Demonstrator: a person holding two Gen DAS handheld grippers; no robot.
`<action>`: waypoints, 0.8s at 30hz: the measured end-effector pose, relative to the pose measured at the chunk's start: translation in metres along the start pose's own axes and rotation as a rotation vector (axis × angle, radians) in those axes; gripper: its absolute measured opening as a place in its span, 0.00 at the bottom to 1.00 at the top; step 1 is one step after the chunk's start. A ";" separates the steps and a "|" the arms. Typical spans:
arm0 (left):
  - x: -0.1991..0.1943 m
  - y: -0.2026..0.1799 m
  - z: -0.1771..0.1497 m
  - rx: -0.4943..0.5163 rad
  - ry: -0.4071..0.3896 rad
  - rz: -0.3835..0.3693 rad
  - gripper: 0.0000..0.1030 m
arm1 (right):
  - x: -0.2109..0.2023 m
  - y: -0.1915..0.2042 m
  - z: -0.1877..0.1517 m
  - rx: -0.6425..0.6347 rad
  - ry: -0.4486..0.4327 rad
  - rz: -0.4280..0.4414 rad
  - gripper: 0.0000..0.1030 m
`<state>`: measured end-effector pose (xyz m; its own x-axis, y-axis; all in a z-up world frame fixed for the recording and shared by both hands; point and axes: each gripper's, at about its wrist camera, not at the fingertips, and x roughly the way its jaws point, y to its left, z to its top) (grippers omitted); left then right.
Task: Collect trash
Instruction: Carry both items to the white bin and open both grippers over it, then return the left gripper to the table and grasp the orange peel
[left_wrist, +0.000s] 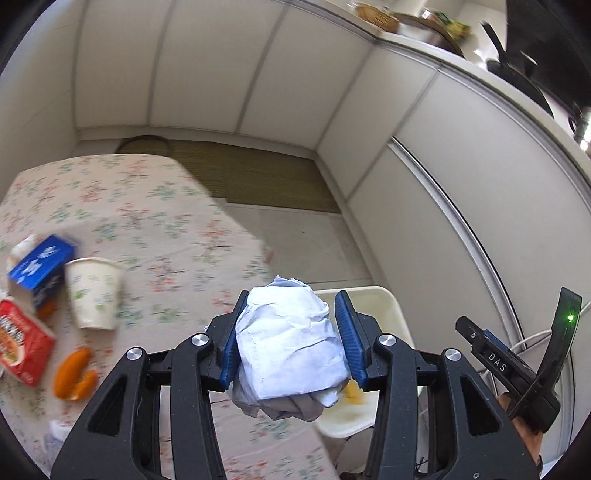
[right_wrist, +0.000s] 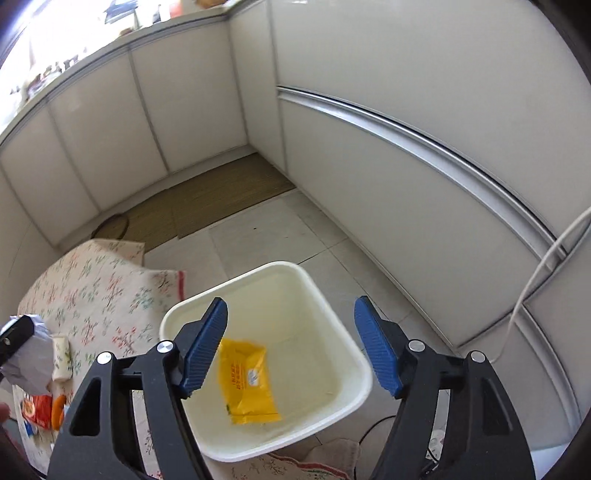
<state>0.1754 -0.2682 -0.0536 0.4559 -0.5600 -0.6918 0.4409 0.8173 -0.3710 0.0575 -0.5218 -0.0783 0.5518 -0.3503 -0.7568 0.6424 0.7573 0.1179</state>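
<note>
Left wrist: pinching crumpled paper ball (left_wrist: 291, 339) in left gripper (left_wrist: 293, 341), bin (left_wrist: 384, 306) waiting at four o'clock; paper cup (left_wrist: 96, 293), blue carton (left_wrist: 38, 271), red packet (left_wrist: 24, 345) still littering tablecloth (left_wrist: 166, 221) at nine o'clock.

Right wrist: hovering right gripper (right_wrist: 291, 349) spread, empty, yellow wrapper (right_wrist: 249, 384) lying in bin.

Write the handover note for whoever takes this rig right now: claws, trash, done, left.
Left claw: shut on the crumpled white paper ball, carried near the bin.
Right claw: open, nothing between its pads, above the white bin.
Done: yellow wrapper lies inside the bin.
Left: drop the paper ball in. Then clear the floral table: paper cup, blue carton, red packet, orange peel pieces.
</note>
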 end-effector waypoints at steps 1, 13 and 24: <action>0.009 -0.010 0.001 0.018 0.012 -0.010 0.43 | 0.001 -0.006 0.002 0.014 0.005 -0.009 0.70; 0.091 -0.086 0.001 0.062 0.160 -0.148 0.46 | -0.004 -0.079 0.002 0.199 0.022 -0.056 0.85; 0.083 -0.064 -0.006 -0.010 0.124 -0.037 0.84 | -0.010 -0.076 -0.001 0.193 0.011 -0.056 0.85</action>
<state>0.1805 -0.3659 -0.0916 0.3405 -0.5688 -0.7486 0.4476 0.7983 -0.4030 0.0029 -0.5754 -0.0801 0.5075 -0.3818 -0.7724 0.7625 0.6165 0.1963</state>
